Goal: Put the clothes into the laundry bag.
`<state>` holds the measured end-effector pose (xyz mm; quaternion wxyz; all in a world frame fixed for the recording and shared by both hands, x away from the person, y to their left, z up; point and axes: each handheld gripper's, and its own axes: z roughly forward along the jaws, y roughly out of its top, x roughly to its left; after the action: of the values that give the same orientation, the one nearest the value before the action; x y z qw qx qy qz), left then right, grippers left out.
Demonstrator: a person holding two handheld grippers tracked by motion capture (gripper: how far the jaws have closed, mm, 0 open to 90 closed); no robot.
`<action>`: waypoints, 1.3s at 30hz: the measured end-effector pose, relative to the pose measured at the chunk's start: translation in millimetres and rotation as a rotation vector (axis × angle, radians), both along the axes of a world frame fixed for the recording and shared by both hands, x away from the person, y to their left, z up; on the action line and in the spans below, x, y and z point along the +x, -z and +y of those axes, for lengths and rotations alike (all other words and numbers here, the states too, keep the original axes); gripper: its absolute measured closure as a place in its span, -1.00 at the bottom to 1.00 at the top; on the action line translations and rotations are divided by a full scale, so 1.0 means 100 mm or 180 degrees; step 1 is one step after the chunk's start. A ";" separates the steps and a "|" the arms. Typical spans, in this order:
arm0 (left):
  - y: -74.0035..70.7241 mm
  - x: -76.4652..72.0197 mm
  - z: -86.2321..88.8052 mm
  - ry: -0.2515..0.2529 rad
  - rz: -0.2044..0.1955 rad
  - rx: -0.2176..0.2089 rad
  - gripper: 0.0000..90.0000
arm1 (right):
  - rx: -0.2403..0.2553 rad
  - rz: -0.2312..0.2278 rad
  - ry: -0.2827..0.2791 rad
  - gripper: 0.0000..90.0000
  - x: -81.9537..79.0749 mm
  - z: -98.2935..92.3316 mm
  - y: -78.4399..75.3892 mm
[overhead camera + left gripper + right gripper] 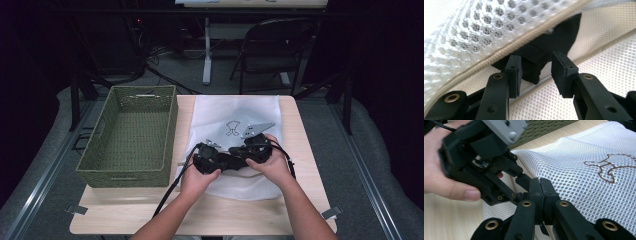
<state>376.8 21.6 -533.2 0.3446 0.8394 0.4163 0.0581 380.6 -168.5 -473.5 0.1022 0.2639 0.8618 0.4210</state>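
A white mesh bag (235, 112) with a brown stitched motif (231, 128) lies flat on the wooden table (200, 215). Both grippers meet at its near edge. My left gripper (226, 160) stands open; in the left gripper view (536, 72) nothing is between its pads, and a lifted layer of mesh (474, 30) with beige piping runs above them. My right gripper (236, 156) is shut (540, 186) on the bag's edge (524, 170). In the right gripper view, one of the left gripper's fingers (522, 180) reaches in right beside the right gripper's shut jaws.
A green woven basket (125, 175) stands left of the bag, nothing in it; its wall (541, 127) shows in the right gripper view. Bare table runs along the front edge. A folding chair (275, 45) and table legs stand beyond the far edge.
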 end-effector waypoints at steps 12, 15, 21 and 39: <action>-0.12 -0.15 0.11 0.0062 -0.0060 -0.0002 0.31 | -0.0002 0.0015 -0.0004 0.99 0.01 0.00 0.01; -0.14 -0.18 0.15 0.0086 -0.0099 0.0023 0.30 | -0.0007 0.0022 0.0004 0.99 0.01 0.00 0.01; -0.17 -0.25 0.26 0.0076 -0.0089 -0.0007 0.30 | -0.0005 0.0020 0.0001 0.99 0.01 0.00 0.02; -0.12 -0.56 0.72 0.0007 -0.0198 0.0096 0.27 | -0.0005 0.0028 0.0016 0.99 -0.01 -0.02 0.02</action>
<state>320.9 93.3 -521.1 0.3448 0.8427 0.4035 0.0900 379.5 -170.1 -475.0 0.0996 0.2679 0.8619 0.4189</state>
